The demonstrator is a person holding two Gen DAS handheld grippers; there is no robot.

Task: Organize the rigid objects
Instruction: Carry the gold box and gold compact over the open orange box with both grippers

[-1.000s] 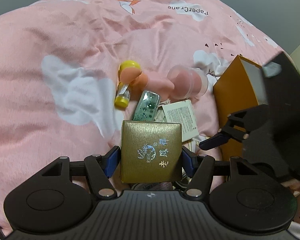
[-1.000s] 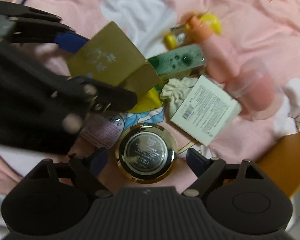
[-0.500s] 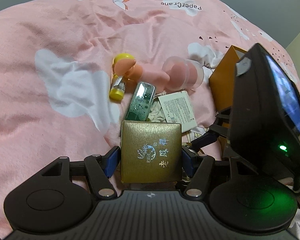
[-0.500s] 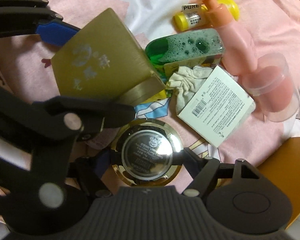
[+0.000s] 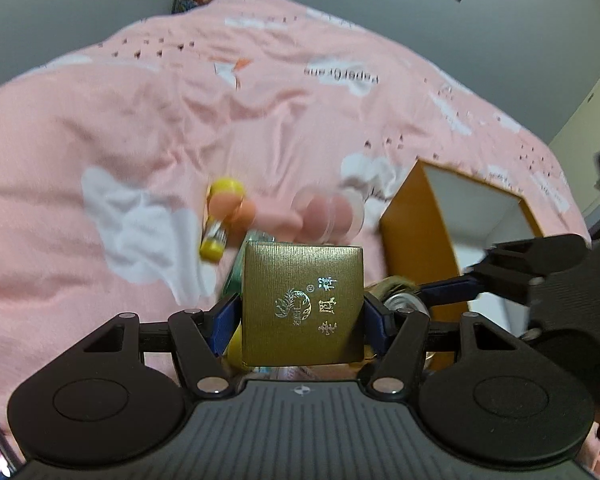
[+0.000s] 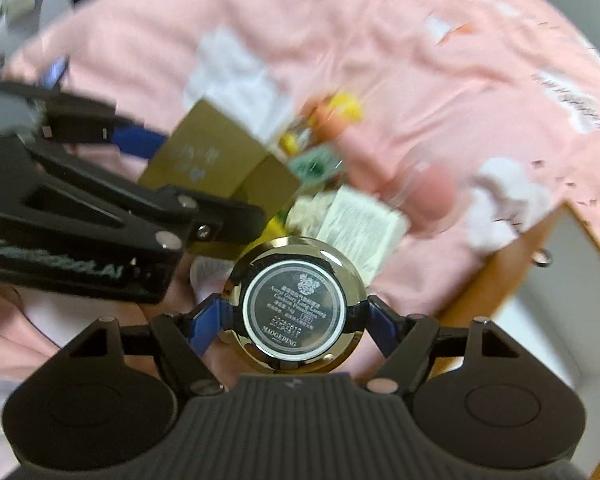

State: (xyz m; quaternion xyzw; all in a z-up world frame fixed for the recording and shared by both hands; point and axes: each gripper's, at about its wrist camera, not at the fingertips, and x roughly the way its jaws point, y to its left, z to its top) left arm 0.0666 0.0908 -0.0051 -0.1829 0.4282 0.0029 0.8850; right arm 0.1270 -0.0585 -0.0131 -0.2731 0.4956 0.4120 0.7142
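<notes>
My left gripper point(image 5: 302, 316) is shut on a gold box point(image 5: 302, 300) with silver characters and holds it above the pink bedspread. My right gripper point(image 6: 296, 320) is shut on a round gold compact point(image 6: 296, 304), label side up, also lifted. The gold box also shows in the right wrist view point(image 6: 204, 156), held to the left. An open orange storage box point(image 5: 420, 232) with a white inside stands to the right; its corner shows in the right wrist view point(image 6: 512, 276).
On the bedspread point(image 5: 140, 128) lie a yellow-capped bottle point(image 5: 216, 236), a pink pump bottle point(image 5: 260, 212), a clear pink cup point(image 5: 328, 216), a green case point(image 6: 316, 164) and a white printed carton point(image 6: 360, 220). A grey wall rises beyond the bed.
My right gripper has closed on the gold compact and lifted it off the bed. Both grippers have risen and tilted up, so the pile looks farther away.
</notes>
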